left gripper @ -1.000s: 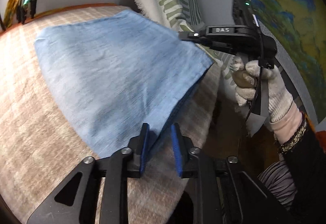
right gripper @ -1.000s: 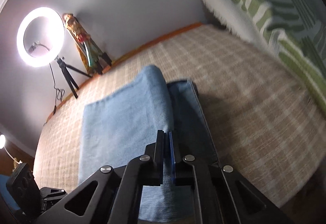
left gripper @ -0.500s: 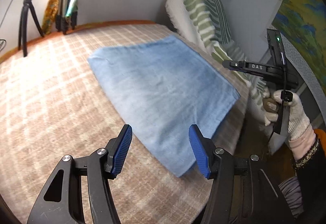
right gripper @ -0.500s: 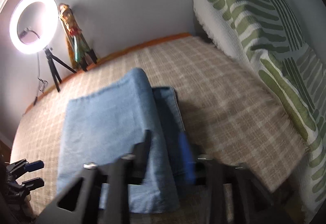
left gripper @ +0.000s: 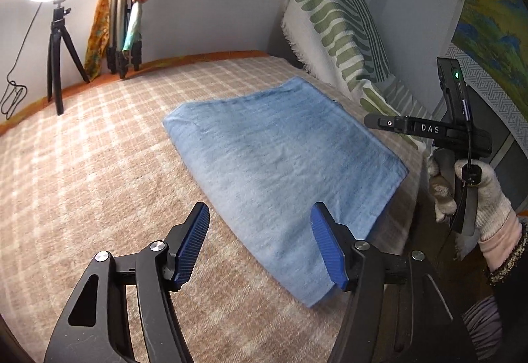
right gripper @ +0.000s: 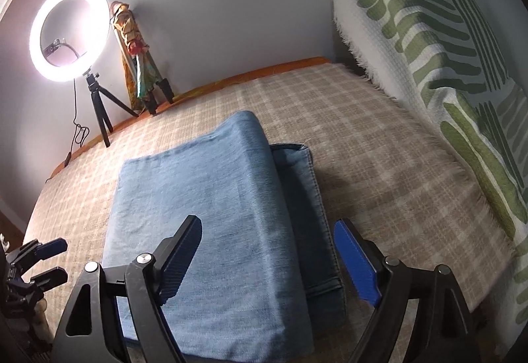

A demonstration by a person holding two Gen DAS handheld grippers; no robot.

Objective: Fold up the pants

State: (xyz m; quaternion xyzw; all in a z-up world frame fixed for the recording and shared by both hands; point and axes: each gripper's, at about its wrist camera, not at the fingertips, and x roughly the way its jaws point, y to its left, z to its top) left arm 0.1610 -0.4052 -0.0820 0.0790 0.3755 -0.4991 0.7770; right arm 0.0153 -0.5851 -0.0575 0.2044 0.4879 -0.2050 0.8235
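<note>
The light blue denim pants (left gripper: 280, 165) lie folded into a flat rectangle on the checked beige bed cover (left gripper: 82, 181). In the right wrist view the pants (right gripper: 214, 224) show a darker lower layer sticking out along their right side. My left gripper (left gripper: 260, 244) is open and empty, hovering above the near edge of the pants. My right gripper (right gripper: 267, 260) is open and empty, just above the near end of the pants. It also shows in the left wrist view (left gripper: 429, 132), held by a gloved hand off the bed's right edge.
A green-and-white striped cushion (left gripper: 336, 29) leans at the far right of the bed. A lit ring light on a tripod (right gripper: 69, 33) and a bundle of folded stands with cloth (right gripper: 138, 56) are by the far wall. The bed's edge runs on the right.
Both grippers were shut on the pants' near edge a second ago. Both have opened, let go and drawn back and up. The pants now lie flat.
</note>
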